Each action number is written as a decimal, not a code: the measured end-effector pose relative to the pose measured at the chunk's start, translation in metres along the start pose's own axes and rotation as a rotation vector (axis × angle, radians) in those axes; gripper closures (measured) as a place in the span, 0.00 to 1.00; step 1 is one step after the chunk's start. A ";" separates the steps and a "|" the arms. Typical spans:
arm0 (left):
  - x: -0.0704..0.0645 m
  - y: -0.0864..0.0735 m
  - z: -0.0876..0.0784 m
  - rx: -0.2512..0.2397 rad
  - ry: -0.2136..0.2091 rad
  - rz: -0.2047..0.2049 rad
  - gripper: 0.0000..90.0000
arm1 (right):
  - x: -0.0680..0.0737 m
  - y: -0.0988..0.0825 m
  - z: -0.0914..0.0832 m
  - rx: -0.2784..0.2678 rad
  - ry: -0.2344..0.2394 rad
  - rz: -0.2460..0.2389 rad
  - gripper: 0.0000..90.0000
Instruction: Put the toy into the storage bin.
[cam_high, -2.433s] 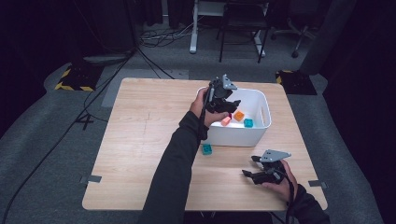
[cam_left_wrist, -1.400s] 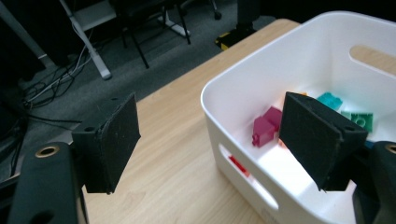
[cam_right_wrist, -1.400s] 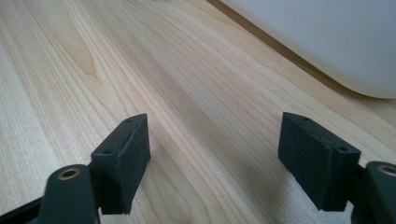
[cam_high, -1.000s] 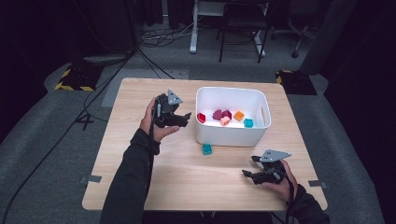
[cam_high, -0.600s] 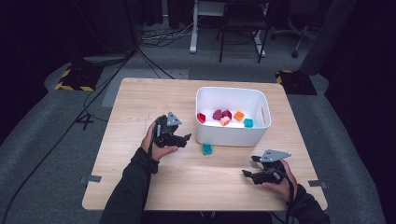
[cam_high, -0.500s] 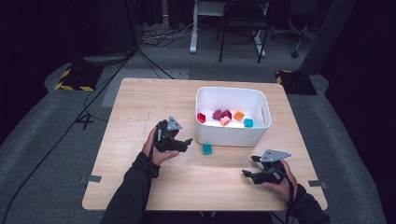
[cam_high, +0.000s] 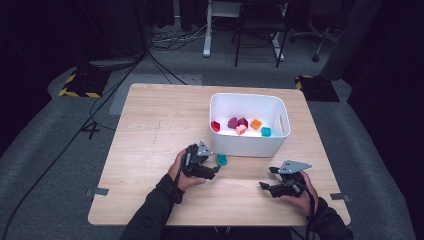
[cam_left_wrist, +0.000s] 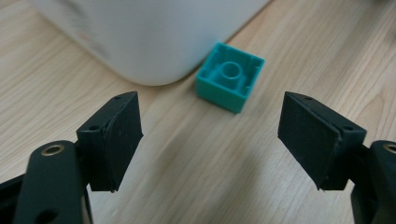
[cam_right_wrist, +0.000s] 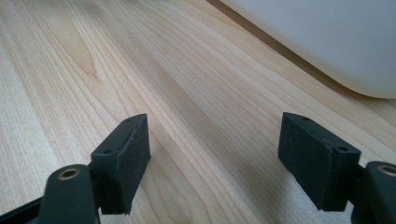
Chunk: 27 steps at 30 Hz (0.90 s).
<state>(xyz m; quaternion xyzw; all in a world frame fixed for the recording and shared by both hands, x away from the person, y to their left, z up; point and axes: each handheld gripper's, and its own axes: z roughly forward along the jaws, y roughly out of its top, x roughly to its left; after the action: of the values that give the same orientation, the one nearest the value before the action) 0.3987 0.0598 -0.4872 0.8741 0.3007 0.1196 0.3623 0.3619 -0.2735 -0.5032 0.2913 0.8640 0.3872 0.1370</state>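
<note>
One teal brick (cam_left_wrist: 229, 77) lies hollow underside up.

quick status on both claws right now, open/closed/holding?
Left claw: open, holding nothing, jaws just been closing a bit; teal block on the table ahead, not between them.
Right claw: open, holding nothing, over bare table.

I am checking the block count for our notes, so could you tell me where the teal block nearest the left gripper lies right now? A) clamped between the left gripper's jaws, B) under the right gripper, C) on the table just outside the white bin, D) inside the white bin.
C: the teal block lies hollow side up on the wooden table, beside the white bin, ahead of the open left gripper, untouched.
</note>
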 end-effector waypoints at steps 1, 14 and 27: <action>-0.003 0.001 0.004 0.006 -0.015 0.004 0.25 | 0.000 0.000 0.000 0.000 0.000 0.000 0.28; -0.016 0.011 0.026 0.048 -0.007 0.014 0.30 | 0.000 0.000 0.000 0.000 0.000 0.000 0.28; -0.016 0.012 0.026 0.012 -0.014 0.030 0.65 | 0.000 0.000 0.000 0.000 0.000 0.000 0.28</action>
<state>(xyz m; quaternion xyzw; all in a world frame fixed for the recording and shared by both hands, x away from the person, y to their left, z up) 0.4028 0.0287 -0.4968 0.8816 0.2856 0.1171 0.3572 0.3619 -0.2734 -0.5032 0.2913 0.8640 0.3871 0.1371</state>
